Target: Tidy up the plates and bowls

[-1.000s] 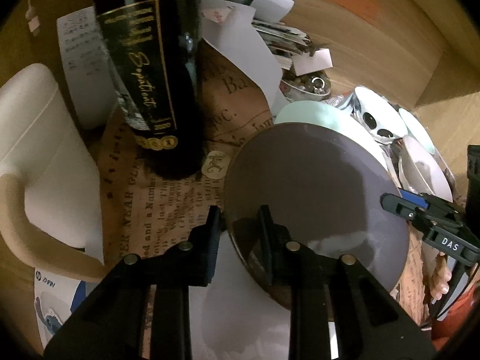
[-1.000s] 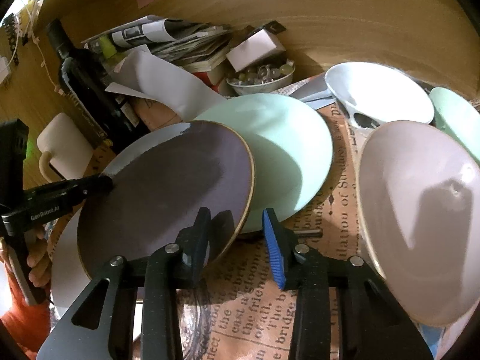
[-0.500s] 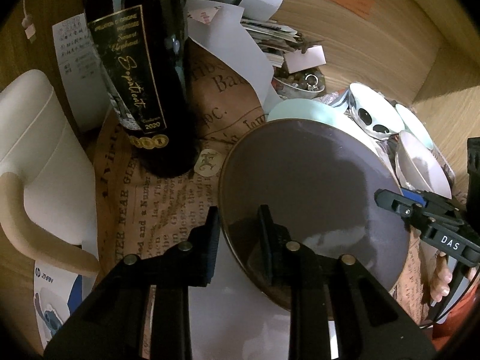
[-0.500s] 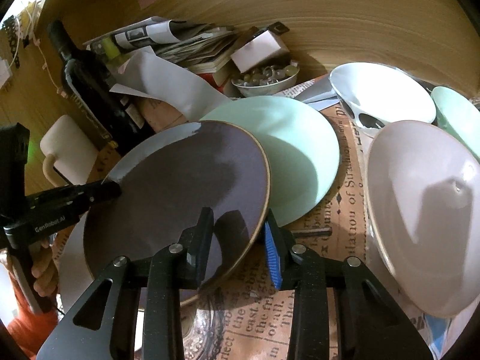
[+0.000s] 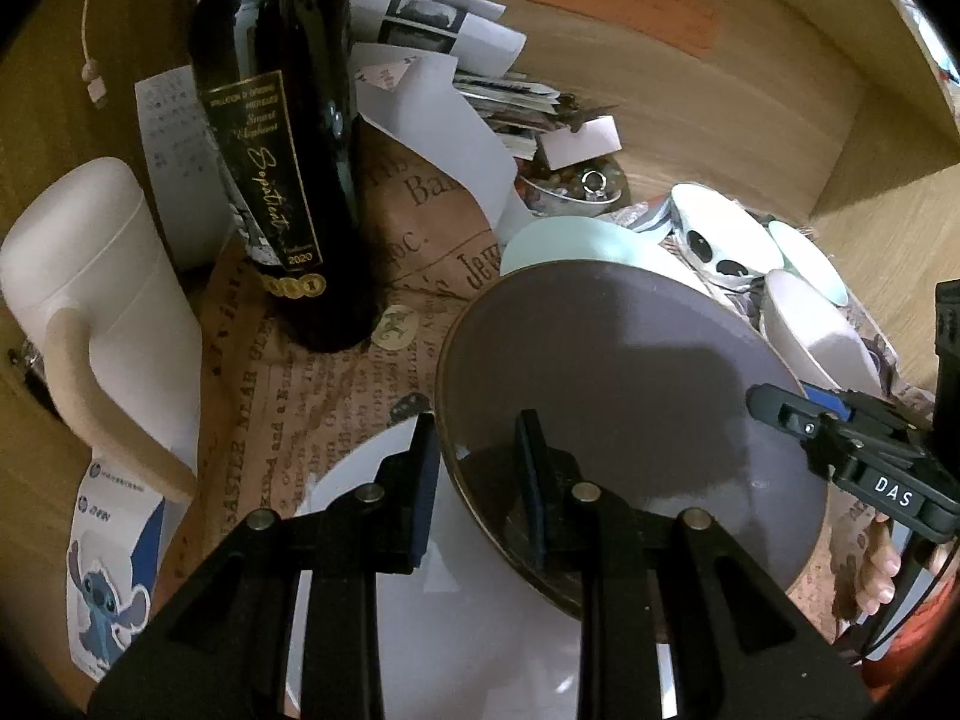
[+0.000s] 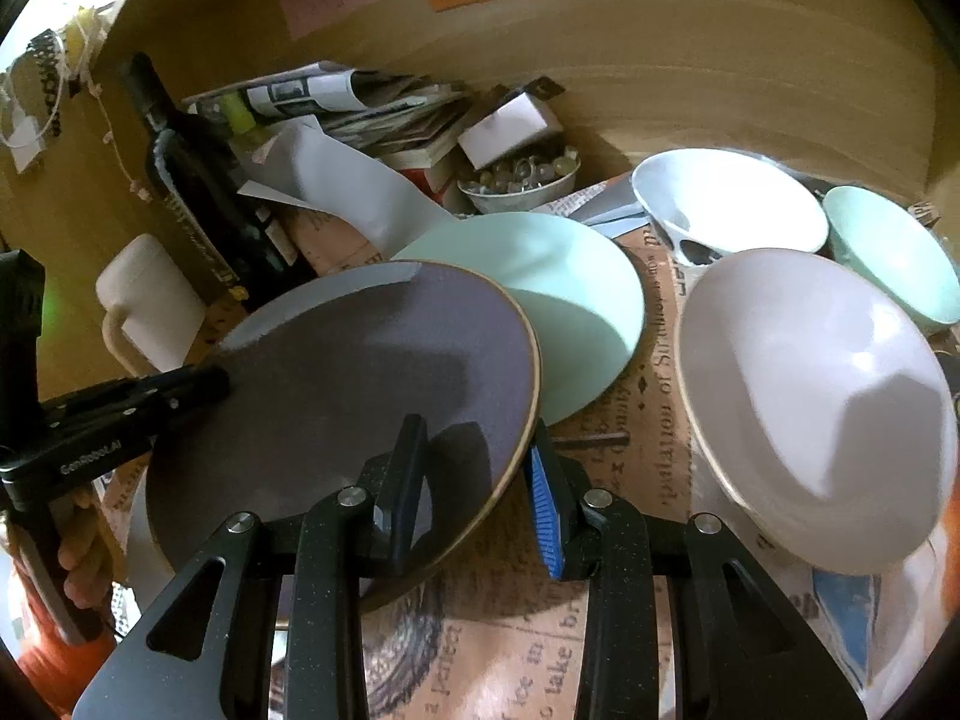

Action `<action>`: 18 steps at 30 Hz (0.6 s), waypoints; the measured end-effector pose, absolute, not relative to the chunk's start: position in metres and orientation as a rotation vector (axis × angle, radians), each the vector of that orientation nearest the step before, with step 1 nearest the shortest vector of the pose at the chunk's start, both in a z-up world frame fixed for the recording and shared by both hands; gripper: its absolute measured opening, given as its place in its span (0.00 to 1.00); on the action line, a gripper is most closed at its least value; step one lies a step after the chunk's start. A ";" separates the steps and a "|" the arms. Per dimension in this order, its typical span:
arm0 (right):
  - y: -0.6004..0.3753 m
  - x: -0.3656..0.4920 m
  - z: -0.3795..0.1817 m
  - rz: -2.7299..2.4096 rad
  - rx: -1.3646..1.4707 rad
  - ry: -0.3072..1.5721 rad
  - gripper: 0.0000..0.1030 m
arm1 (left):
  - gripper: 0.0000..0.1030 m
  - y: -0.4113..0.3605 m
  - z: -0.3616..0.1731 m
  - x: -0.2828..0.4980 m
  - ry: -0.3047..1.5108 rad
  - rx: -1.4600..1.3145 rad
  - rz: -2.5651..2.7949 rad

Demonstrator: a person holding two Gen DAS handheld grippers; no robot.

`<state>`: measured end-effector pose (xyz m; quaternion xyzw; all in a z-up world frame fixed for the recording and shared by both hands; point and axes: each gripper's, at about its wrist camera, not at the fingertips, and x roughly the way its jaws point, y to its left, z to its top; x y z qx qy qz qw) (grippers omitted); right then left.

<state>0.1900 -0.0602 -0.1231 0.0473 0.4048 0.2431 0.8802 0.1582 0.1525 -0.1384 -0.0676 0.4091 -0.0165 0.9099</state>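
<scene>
The grey plate (image 5: 630, 396) hangs tilted, its rim pinched by the left gripper (image 5: 480, 480) and right gripper (image 6: 474, 480) on opposite sides. Beyond the fingers, only the left view shows the bottle's label (image 5: 264, 180); only the right shows the pink bowl (image 6: 810, 396) whole.

Dim, warm yellowish light; both views underexposed toward black circular vignette. Strong fisheye bending at edges: wooden back wall (image 6: 720, 78) curves. Gripper shadows fall dark across purple plate (image 5: 630, 372); pale glare streak on its far rim in right view. Highlights on wine bottle (image 5: 282, 138). Pink bowl (image 6: 810, 396) slightly motion-blurred.
</scene>
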 end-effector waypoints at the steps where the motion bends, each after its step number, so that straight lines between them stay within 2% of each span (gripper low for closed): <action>1: -0.062 0.187 -0.121 0.507 0.100 0.839 0.29 | 0.24 0.151 -0.137 0.156 0.841 -0.140 -0.035; 18: -0.094 0.127 -0.101 0.513 0.096 0.769 0.29 | 0.24 0.109 -0.117 0.103 0.780 -0.140 -0.049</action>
